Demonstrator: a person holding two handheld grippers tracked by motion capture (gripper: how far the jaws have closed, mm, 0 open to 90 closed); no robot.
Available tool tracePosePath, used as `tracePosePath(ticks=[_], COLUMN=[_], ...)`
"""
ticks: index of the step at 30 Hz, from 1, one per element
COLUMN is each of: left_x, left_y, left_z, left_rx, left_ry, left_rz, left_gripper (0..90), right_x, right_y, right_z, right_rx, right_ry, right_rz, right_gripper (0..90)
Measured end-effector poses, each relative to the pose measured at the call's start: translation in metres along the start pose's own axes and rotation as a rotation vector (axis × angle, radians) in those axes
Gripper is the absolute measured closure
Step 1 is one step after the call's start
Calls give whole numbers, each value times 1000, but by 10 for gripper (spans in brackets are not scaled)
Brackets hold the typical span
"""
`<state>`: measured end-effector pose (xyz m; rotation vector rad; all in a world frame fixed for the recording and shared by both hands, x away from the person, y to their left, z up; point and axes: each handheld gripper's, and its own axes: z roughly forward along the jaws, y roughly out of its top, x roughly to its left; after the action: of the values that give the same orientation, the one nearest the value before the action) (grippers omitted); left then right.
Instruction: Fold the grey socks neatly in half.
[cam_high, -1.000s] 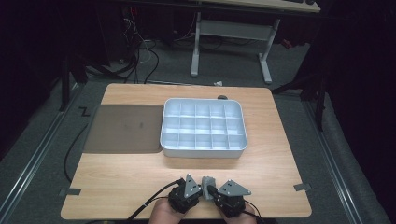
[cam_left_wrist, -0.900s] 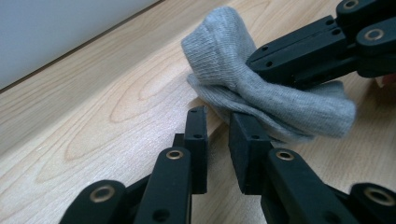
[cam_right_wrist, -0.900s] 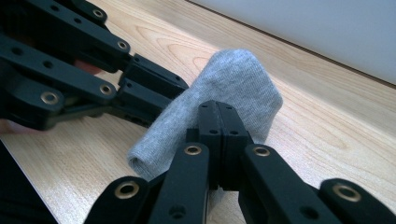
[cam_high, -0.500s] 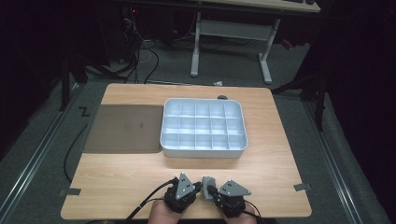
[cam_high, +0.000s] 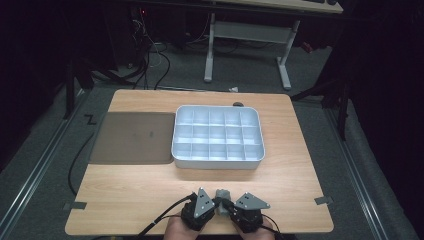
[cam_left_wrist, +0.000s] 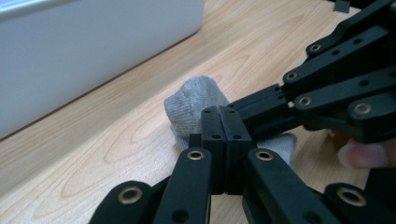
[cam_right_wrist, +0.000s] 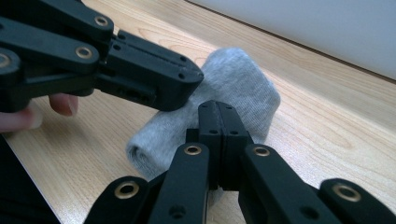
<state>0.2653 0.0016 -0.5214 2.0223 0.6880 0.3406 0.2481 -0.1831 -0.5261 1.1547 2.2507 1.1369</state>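
Two grippers meet over a small grey sock at the near edge of the bench
The left gripper (cam_high: 214, 206) and the right gripper (cam_high: 226, 208) sit side by side in the person's hands, tips turned toward each other, and the rolled grey sock (cam_high: 222, 194) lies on the wood between and just beyond them. In the left gripper view the jaws stand pressed together, having just been closing, their tips against the sock (cam_left_wrist: 196, 100); whether cloth is pinched between them cannot be told. In the right gripper view the jaws are likewise clenched, tips on the sock (cam_right_wrist: 243, 84), with the other gripper resting across its left end. The white compartment tray (cam_high: 218, 159) stands farther back at mid bench (cam_high: 125, 192), a dark mat (cam_high: 132, 137) to its left
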Motion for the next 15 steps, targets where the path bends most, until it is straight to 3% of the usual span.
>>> tracePosePath(ticks=[6, 15], left_x=[0, -4], left_y=[-3, -4], left_z=[1, 2], left_rx=[11, 18], left_ry=[4, 17], left_rz=[4, 34], left_gripper=[900, 900], right_x=[-2, -9], right_y=[1, 3], right_z=[0, -5], right_rx=[0, -2], right_ry=[8, 19], right_rz=[19, 60], right_gripper=[900, 827])
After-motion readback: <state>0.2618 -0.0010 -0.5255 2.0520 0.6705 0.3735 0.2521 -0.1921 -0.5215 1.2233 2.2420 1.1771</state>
